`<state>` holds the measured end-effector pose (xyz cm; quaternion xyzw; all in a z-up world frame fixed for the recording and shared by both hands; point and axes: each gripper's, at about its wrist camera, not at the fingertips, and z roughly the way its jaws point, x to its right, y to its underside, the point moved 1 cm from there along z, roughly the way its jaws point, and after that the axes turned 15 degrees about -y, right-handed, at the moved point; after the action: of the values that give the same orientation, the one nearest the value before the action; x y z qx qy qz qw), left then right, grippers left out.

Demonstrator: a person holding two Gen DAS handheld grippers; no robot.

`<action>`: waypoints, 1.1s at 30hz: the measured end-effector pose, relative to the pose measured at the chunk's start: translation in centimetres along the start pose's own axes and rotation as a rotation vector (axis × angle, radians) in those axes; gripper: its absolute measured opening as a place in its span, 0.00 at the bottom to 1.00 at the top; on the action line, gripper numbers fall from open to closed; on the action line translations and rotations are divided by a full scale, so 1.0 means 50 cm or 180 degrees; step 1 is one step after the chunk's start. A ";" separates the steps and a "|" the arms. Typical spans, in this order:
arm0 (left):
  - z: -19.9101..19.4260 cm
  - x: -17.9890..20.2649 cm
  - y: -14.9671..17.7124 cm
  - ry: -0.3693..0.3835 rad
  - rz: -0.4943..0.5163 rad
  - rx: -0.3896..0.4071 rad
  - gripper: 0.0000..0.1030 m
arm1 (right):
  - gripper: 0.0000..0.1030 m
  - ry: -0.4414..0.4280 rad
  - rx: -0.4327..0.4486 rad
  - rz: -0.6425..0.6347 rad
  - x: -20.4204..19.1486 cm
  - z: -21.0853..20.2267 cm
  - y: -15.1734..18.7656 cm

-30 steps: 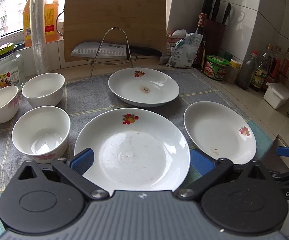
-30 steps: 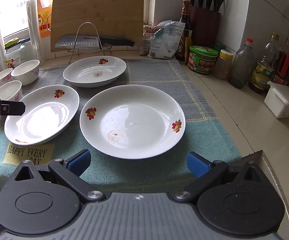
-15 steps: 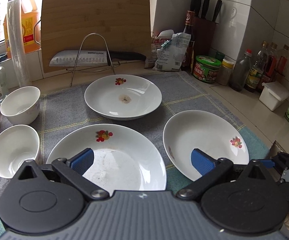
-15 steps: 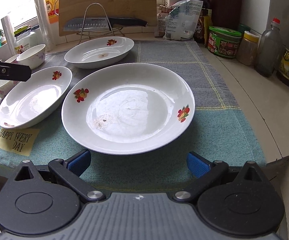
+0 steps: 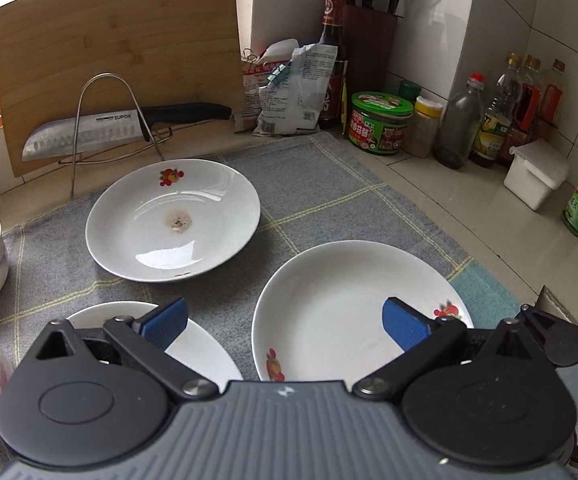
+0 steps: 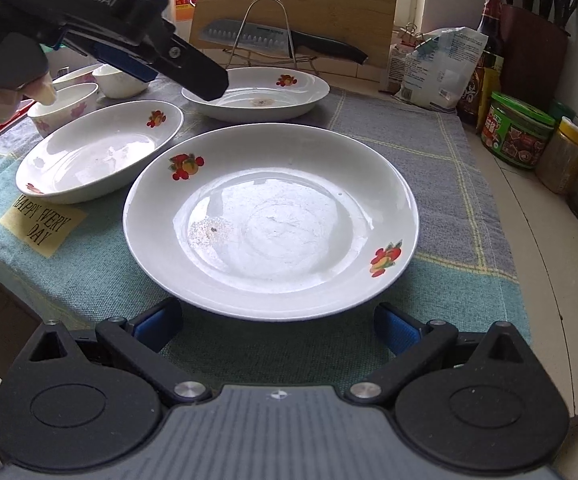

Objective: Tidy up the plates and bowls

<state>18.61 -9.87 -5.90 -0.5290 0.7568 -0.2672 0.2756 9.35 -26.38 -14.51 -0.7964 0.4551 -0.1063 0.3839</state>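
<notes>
The right gripper sits low at the cloth's front edge with its blue fingers spread wide and nothing between them, the near rim of the big fruit-printed plate lying just ahead of the gap. The left gripper — fingers likewise wide apart and empty — hangs above the same plate. A second plate lies just beside the big one, a third plate farther back by the knife rack — and three bowls cluster at the far left.
</notes>
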 end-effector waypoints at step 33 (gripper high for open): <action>0.195 0.052 -0.065 0.1050 0.0973 -0.0905 0.78 | 1.00 0.0185 0.0253 0.0091 -0.011 0.006 0.010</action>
<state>26.80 -14.38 -10.84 -0.3913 0.8926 -0.1961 0.1087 8.88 -25.91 -14.98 -0.7705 0.4728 -0.1419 0.4034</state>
